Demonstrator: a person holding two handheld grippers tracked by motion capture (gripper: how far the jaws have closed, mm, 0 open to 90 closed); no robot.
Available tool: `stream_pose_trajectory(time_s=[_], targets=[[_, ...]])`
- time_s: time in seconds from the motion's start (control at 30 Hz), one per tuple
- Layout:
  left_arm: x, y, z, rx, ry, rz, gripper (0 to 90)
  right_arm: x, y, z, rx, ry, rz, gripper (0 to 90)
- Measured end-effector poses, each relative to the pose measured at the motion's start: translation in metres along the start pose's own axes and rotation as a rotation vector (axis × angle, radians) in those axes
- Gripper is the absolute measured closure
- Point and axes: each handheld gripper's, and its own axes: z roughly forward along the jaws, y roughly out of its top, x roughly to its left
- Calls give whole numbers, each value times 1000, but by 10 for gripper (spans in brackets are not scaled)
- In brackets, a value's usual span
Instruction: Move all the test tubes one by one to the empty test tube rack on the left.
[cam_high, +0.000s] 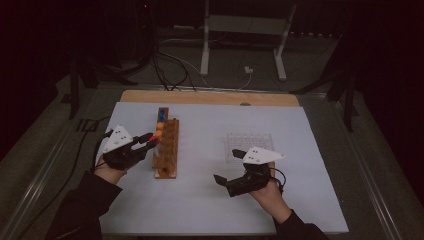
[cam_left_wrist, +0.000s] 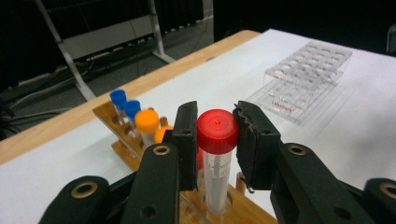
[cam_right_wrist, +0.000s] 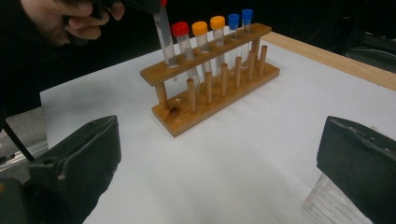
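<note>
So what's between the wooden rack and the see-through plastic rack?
Nothing but bare white table lies between the wooden rack and clear rack, as the high view shows.

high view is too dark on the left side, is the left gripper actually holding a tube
Observer: Yes. In the left gripper view, the left gripper has its jaws pressed on both sides of the cap of a red-capped tube.
Operator: is it out of the rack
Observer: No. The right gripper view shows its lower end in the top rail of the wooden rack, raised above the other tubes.
Operator: right gripper free
Observer: Yes. The right gripper has its jaws wide apart with nothing between them.
</note>
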Motion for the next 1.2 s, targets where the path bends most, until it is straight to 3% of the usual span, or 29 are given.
stream_pose_trajectory(time_s=[0.47,0.87,1.07,1.2], targets=[[-4,-20,17,75,-21,17,718,-2,-2,-4,-7,2,14,0],[-2,-20,15,72,-37,8,692,-3,-3,-4,-9,1,13,0],[-13,-11,2,33,-64,3,407,-6,-3,-8,-13,-20,3,0],[-22,-9,-5,19,-118,-18,216,-8,-5,-12,-13,-30,6,0]])
